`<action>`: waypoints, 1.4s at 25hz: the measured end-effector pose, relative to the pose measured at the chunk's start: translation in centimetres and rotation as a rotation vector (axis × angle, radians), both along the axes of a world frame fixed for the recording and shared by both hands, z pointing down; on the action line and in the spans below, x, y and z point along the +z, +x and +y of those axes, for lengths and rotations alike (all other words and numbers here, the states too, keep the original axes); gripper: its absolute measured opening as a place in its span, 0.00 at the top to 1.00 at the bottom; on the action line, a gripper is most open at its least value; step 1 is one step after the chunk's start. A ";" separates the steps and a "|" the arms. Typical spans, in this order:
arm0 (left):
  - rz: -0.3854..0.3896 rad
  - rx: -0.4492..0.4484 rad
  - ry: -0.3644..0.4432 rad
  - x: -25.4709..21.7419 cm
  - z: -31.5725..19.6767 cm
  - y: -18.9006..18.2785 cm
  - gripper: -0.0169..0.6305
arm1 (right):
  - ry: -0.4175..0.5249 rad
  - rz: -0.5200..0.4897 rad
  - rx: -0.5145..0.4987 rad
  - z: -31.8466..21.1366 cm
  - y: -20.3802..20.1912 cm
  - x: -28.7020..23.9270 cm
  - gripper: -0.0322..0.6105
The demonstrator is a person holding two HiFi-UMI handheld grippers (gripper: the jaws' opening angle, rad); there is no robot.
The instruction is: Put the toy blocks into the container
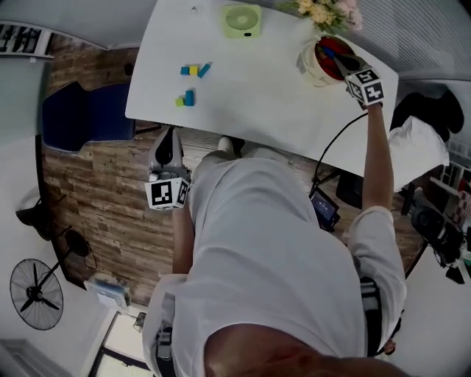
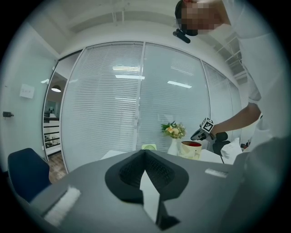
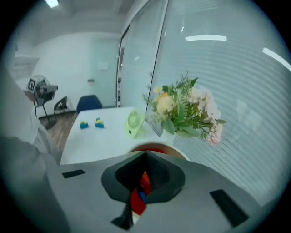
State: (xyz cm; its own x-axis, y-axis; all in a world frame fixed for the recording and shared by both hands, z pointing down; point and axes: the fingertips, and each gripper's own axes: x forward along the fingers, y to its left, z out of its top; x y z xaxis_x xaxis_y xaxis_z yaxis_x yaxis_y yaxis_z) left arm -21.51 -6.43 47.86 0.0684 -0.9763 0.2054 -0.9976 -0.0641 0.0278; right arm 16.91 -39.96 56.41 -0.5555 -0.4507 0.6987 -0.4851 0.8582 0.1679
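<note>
Filling the lower half of the head view, the person's white shirt (image 1: 272, 243) is covering much of the wood-plank floor (image 1: 103, 206), where a blue chair (image 1: 77, 118) is sitting just beside the left end of the white tabletop (image 1: 257, 96) and a black pedestal fan (image 1: 35, 293) is standing well apart at the lower left. Slatted blinds (image 2: 109, 100) behind glass are lining the room beyond the tabletop. Loose toy blocks (image 1: 195, 70) are lying on the tabletop's left part in two small clusters, a blue and yellow row and, nearer the edge, a green and blue pair. Both are lying well apart from the container (image 1: 307, 66), a cream pot that is standing near the right end beside a bunch of flowers (image 1: 324, 11). Between blocks and pot, a pale green desk fan (image 1: 242, 20) is sitting at the far edge. Inside the container, red and blue blocks (image 1: 329, 50) are already lying. The right hand-held gripper (image 1: 340, 62) is reaching over the container's rim, tilted downward, its jaws clenched together on nothing, with the red and blue blocks showing through the gap beneath them. The left hand-held gripper (image 1: 166, 147) is hanging off the tabletop's near edge above the floor, close to the person's side, its jaws pressed fully together and empty.
</note>
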 end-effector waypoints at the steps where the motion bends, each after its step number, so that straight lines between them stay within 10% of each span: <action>1: -0.002 0.003 0.000 0.2 -0.1 0.2 0.98 | 0.011 -0.086 0.016 0.8 -0.8 -1.0 0.95; 12: -0.108 0.000 -0.205 11.3 -2.6 -2.8 0.98 | 0.015 -0.641 0.031 15.7 -12.2 -7.9 0.95; 21: -0.143 0.118 -0.409 22.4 -6.3 -5.6 0.70 | -0.043 -0.716 -0.013 22.2 -14.0 -11.4 0.95; 35: -0.160 0.155 -0.535 28.2 -9.6 -6.6 0.73 | -0.047 -0.716 0.115 24.6 -12.3 -11.2 0.95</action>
State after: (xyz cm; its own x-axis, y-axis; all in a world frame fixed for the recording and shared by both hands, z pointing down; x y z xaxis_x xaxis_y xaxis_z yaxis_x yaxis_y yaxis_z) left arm -28.15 -15.98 76.03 0.1295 -0.7150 0.6870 -0.9721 -0.2283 -0.0544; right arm 4.64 -15.39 45.26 -0.8349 -0.5120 0.2018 -0.5497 0.7936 -0.2607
